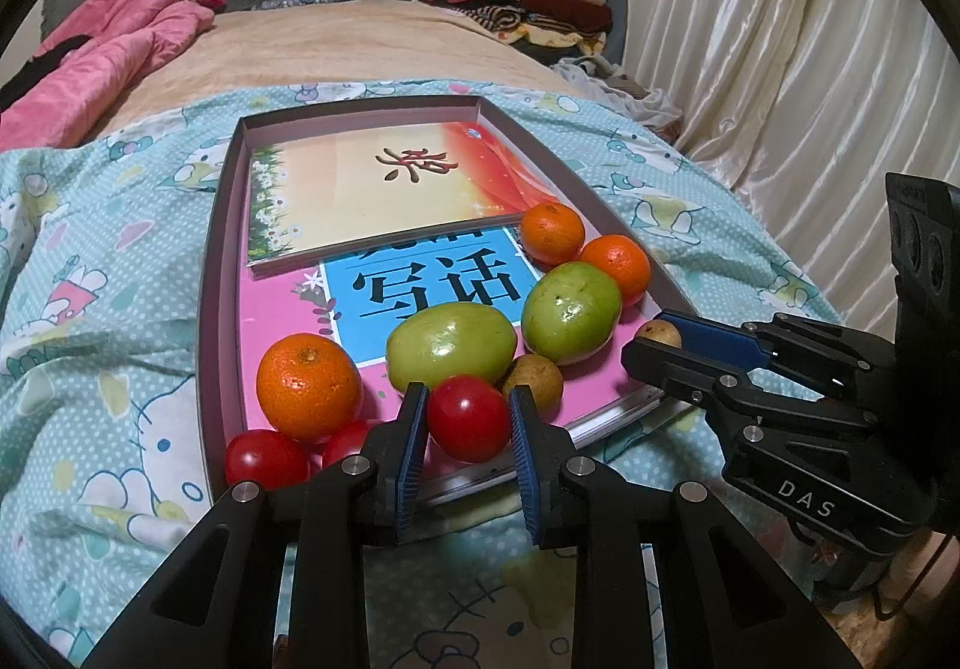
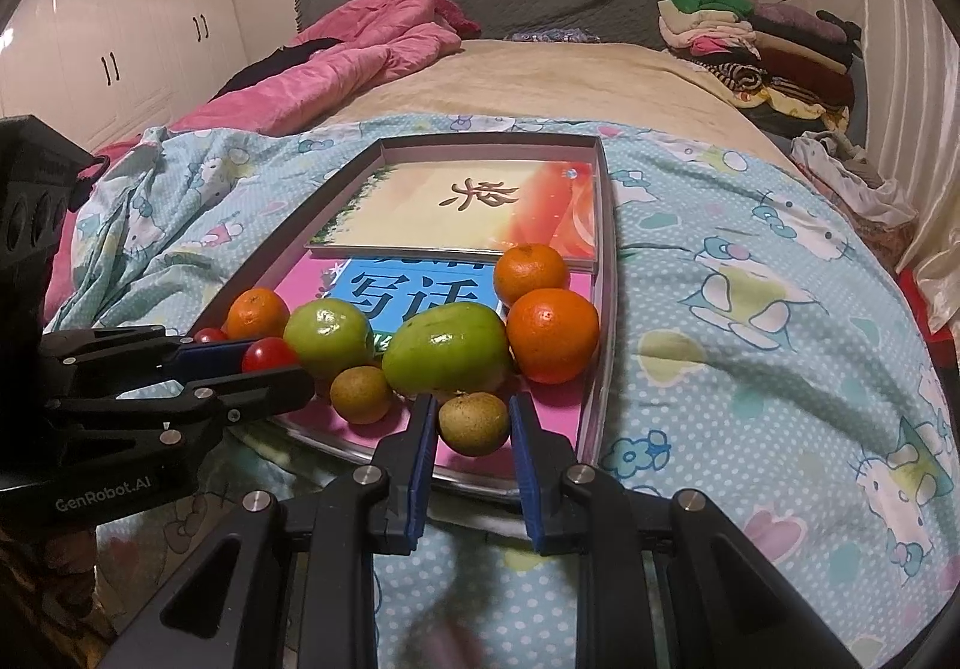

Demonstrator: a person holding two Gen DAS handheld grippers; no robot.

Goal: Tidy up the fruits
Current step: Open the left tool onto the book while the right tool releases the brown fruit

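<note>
A shallow grey tray (image 1: 210, 261) (image 2: 606, 261) lies on the bed, lined with books. Fruit sits at its near end: three oranges (image 1: 309, 393), two green fruits (image 1: 451, 348) (image 2: 447, 348), red tomatoes (image 1: 267, 459) and two small brown fruits (image 1: 534, 381) (image 2: 362, 393). My left gripper (image 1: 468, 417) has its jaws on either side of a red tomato (image 1: 467, 417) (image 2: 269, 354), touching or nearly touching it. My right gripper (image 2: 471, 423) (image 1: 663, 342) stands around a small brown fruit (image 2: 474, 423) (image 1: 659, 334), with slight gaps at both pads.
The tray rests on a light blue cartoon-print quilt (image 2: 750, 309). A pink duvet (image 2: 336, 69) lies at the far left, a stack of folded clothes (image 2: 756, 45) at the far right, cream curtains (image 1: 780, 69) along the right side.
</note>
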